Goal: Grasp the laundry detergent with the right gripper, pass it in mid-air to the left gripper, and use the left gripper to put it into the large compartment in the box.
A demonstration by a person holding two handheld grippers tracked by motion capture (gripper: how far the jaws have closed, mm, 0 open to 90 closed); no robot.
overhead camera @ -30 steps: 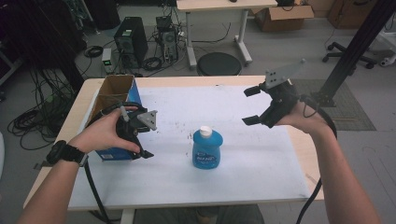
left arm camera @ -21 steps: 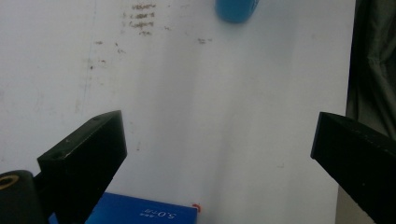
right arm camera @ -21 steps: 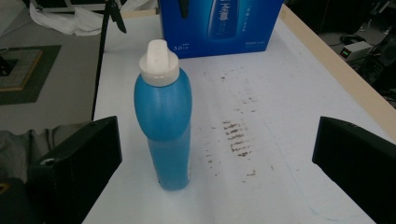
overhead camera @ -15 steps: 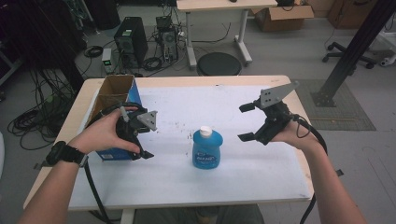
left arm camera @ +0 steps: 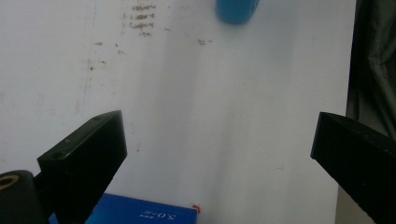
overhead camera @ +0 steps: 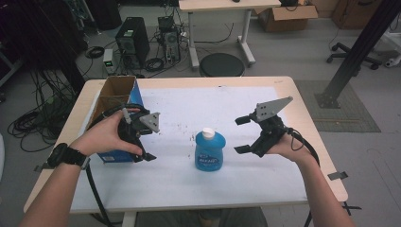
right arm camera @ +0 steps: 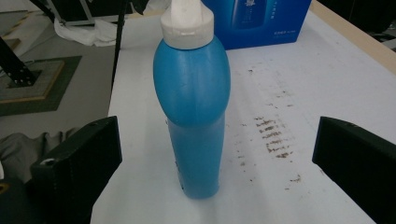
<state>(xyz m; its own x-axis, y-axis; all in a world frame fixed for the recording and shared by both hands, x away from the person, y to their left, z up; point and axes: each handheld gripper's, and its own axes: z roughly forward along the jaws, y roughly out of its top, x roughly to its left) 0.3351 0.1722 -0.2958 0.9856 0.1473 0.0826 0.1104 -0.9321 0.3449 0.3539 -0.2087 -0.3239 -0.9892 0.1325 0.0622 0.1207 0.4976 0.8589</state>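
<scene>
The blue bottle point(overhead camera: 210, 150) with its white cap stands upright on the white sheet point(overhead camera: 203, 109) that covers the tabletop, a little toward the near edge and about midway between the left and right edges. Nothing touches it. Just to its right hangs the right gripper point(overhead camera: 242, 135), jaws spread wide and turned toward the bottle; in the right gripper view the bottle point(right arm camera: 194, 107) rises between the two black jaws, a bit left of centre and still ahead of them. So I would say the reach is nearly done, while the closing, the grip and any lifting or moving are all still to come.

Farther left, the left gripper point(overhead camera: 146, 137) is held over the blue cardboard box point(overhead camera: 116, 120) at the left edge, its jaws also wide apart and holding nothing; the left gripper view shows bare sheet between them and a corner of the box point(left arm camera: 149, 215) below.

Compared with a second ago, the right gripper has come in from near the far right edge, lower and much closer to the bottle. The left gripper, the box and the bottle have stayed put.
</scene>
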